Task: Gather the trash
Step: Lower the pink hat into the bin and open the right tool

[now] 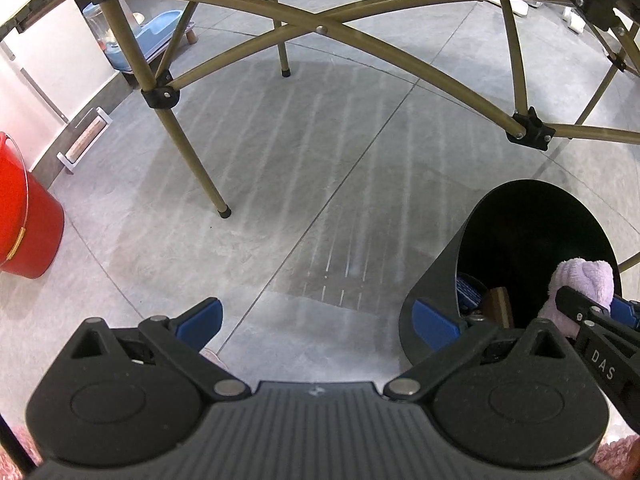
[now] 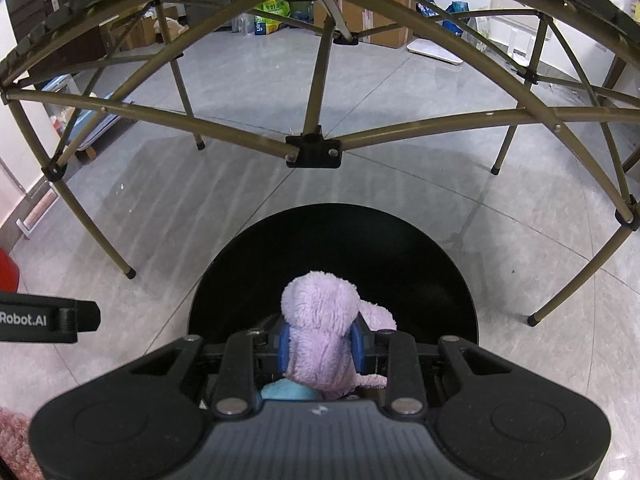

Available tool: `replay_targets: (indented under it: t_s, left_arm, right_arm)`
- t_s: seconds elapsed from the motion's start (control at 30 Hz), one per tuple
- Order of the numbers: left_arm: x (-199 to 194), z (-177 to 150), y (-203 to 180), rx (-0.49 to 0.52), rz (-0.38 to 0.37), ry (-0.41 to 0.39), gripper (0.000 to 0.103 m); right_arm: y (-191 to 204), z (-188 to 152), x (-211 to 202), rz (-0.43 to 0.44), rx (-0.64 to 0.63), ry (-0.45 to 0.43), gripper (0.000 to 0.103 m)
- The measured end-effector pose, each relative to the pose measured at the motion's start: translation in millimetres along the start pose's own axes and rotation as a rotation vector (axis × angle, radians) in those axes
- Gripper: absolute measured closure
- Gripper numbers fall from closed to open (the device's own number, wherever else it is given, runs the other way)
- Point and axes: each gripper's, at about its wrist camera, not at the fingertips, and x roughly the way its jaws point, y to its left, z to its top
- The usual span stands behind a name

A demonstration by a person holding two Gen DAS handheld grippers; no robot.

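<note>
- Grey floor tiles [image 1: 280, 184] fill both views, with the olive tube frame [image 1: 192, 152] of a folding bench standing over them and a red bucket [image 1: 24, 216] off to the left.
- Beneath the right gripper sits a black bin [image 2: 360, 248], mouth open; the left wrist view shows some dark items already lying inside.
- Empty, the left gripper [image 1: 320, 316] hangs over bare floor just beside the bin, its blue fingers [image 1: 204, 316] spread wide apart.
- Directly above the bin's mouth, the right gripper [image 2: 322, 346] has its fingers clamped on a lilac plush toy [image 2: 324, 320].
- Judging by its fuzzy pile, the toy is light, soft and squashy, not fragile; gripping the thick middle, as now, seems surest, since thin limbs would likely slip.
- Something pale blue [image 2: 286, 392] shows under the toy; I cannot tell what.
</note>
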Motion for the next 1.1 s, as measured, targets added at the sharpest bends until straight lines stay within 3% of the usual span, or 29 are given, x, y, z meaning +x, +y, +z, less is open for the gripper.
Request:
replay_targets:
  t_s: [0.17, 0.23, 0.33, 0.4, 0.47, 1.1]
  left_arm:
    - [2.6, -0.3, -0.1, -0.001, 0.006, 0.007, 0.0]
    - [2.6, -0.3, -0.1, 0.0, 0.006, 0.006, 0.0]
    - [2.5, -0.1, -0.9, 0.001, 0.005, 0.007, 0.0]
    - [2.5, 0.0, -1.0, 0.0, 0.005, 0.007, 0.0]
    - [2.4, 0.0, -1.3, 0.0, 0.006, 0.007, 0.0]
    - [-0.8, -0.1, -5.0, 0.009, -0.008, 0.005, 0.0]
  right_arm:
    - [-1.4, 0.7, 0.3, 0.002, 0.003, 0.004, 0.074]
    - [-2.1, 0.5, 0.7, 0.005, 0.004, 0.009, 0.069]
    - [-5.4, 0.8, 4.1, 0.009, 0.036, 0.026, 0.05]
    - [-6.7, 0.8, 6.1, -0.016, 0.051, 0.037, 0.012]
    - [-7.0, 0.4, 6.5, -0.041, 0.049, 0.034, 0.005]
    - [-6.4, 0.4, 4.9, -0.05, 0.041, 0.034, 0.004]
